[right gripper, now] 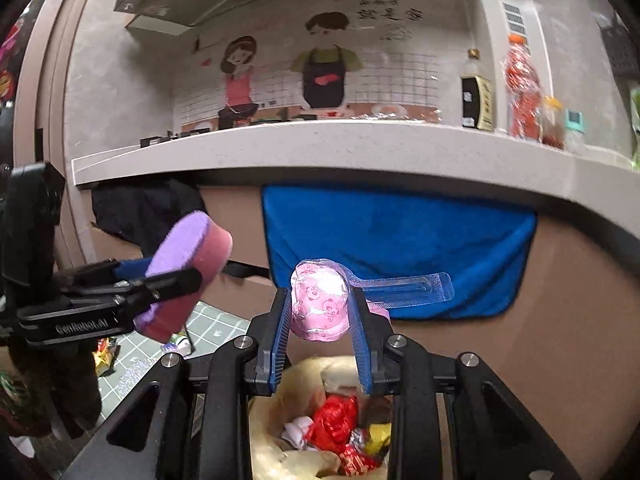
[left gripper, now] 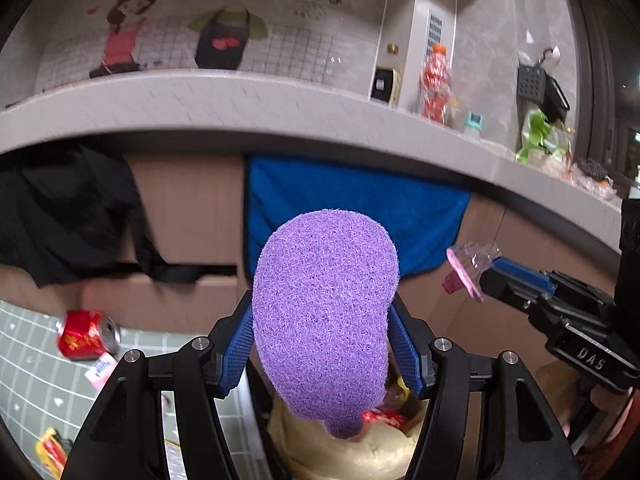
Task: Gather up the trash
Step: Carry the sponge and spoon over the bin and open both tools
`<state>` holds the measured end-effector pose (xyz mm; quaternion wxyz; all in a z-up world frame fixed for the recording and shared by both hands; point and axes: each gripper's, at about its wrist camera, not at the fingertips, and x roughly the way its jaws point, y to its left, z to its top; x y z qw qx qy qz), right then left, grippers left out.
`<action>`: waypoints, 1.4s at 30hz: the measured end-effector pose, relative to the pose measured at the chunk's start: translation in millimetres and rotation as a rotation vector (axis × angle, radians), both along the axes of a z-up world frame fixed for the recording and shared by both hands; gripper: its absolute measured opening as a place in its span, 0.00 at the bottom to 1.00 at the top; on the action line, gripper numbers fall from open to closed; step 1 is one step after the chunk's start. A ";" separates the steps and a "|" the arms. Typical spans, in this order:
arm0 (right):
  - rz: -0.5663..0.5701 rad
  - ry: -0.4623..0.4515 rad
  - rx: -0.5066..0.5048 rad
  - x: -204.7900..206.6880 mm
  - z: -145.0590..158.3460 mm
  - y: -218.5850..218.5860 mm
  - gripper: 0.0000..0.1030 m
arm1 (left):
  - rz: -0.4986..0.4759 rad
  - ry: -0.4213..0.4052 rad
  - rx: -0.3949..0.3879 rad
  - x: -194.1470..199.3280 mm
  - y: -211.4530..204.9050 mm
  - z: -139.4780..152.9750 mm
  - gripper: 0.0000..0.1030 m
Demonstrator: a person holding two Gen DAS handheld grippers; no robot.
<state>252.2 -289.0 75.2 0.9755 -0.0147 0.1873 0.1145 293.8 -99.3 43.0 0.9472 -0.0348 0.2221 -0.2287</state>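
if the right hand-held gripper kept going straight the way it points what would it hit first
Probably the blue towel hanging on the cabinet front below the counter: it lies dead ahead of the right hand-held gripper and its pink cup. Depth is unclear.

Floor's a grey-green tiled mat (left gripper: 32,372) in the lower left of the left wrist view, with a crushed red can (left gripper: 87,340) lying on it and a yellow-red wrapper (left gripper: 51,452) further down the corner. Across the middle runs a pale countertop (right gripper: 320,148), carrying a red-labelled bottle (right gripper: 522,92) and a dark-labelled bottle (right gripper: 476,96) at upper right.
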 end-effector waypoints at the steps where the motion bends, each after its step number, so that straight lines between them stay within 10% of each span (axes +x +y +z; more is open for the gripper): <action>1: -0.003 0.006 0.006 -0.2 -3.1 -3.4 0.26 | -0.004 0.018 0.003 2.6 -5.0 -5.8 0.60; 39: -0.035 0.233 0.180 42.4 -97.2 -39.8 0.28 | -0.085 0.240 0.029 50.0 -39.9 -102.2 0.61; 42: -0.056 0.255 0.220 47.0 -104.0 -46.4 0.38 | -0.103 0.300 -0.006 63.0 -37.7 -109.0 0.78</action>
